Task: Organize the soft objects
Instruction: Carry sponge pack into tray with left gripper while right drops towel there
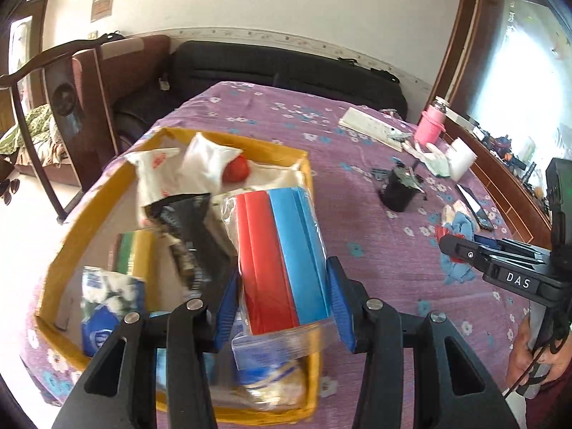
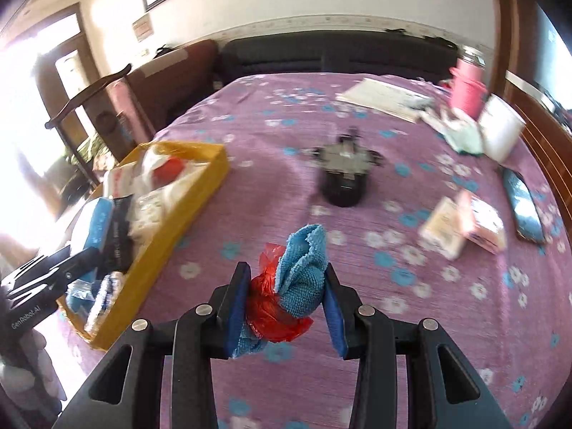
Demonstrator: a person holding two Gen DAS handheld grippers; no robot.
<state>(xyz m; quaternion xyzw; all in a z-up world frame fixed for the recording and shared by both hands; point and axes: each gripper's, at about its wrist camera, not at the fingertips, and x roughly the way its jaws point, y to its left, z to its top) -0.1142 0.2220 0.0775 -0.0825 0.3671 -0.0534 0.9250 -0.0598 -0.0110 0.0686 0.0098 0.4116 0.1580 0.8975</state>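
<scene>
Soft objects are being gathered into the yellow box (image 1: pixel 107 193) at the left end of the bench (image 1: pixel 357 221), which is covered in a purple flowered cloth. The left gripper (image 1: pixel 282 307) hangs over that box with its jaws partly open and pressed on either side of a plastic-wrapped pack of red and blue sponges (image 1: pixel 286 254). Below it the box already holds white bags, a black packet and a blue-and-white pack.

The right gripper (image 2: pixel 286 300), out over the open cloth to the right of the box, has its jaws about a third open and clamped on a bundle of blue cloth (image 2: pixel 304 271) and red plastic bag (image 2: pixel 264 296); the bundle looks lifted clear of the bench.

To do this well, I'd say the sponge pack should go down into the free space near the front of the box, lowered until it rests on something before the jaws let go, since the slippery wrap could slide. The right hand would do best to wait until the left is clear, then bring the bundle over the box wall, keeping the loose bag tail from snagging the rim. The black cup (image 2: pixel 343 182) stands well apart.
</scene>
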